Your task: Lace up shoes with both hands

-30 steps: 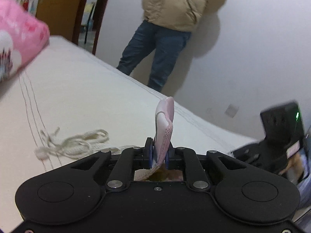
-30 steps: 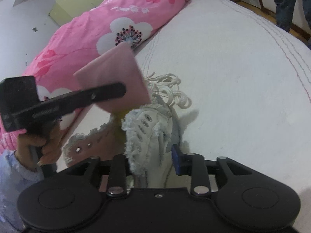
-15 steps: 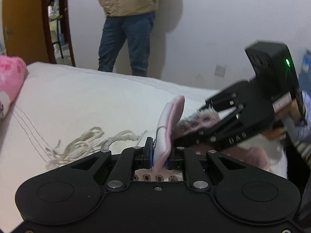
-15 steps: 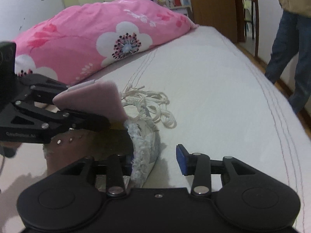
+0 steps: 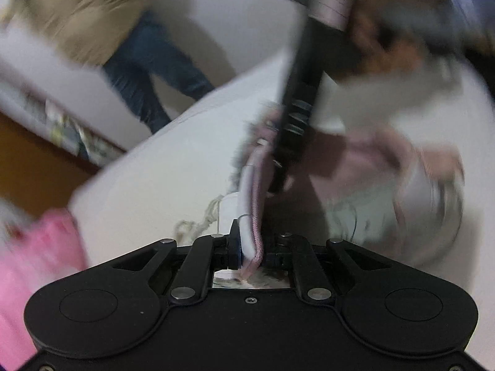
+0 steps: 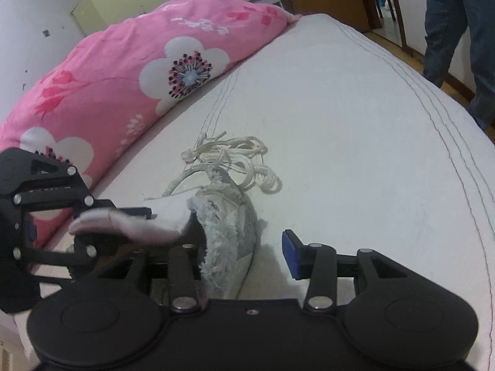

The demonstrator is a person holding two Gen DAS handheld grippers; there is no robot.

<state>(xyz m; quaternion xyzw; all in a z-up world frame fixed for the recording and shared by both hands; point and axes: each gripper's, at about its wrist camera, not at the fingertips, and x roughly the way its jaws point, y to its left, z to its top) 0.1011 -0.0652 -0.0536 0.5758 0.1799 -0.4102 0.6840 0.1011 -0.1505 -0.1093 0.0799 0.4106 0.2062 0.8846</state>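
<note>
The left gripper point(image 5: 249, 249) pinches the tongue point(image 5: 252, 213) back, likely baring the eyelets, while the right gripper point(image 6: 244, 256) gapes around the shoe point(image 6: 229, 232), lace point(image 6: 235, 160) at 12 o'clock.

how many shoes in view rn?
1. The shoe lies on the bed, its frayed collar between the open right gripper fingers; the left gripper pinches its tongue. A second shoe may be out of view.
</note>
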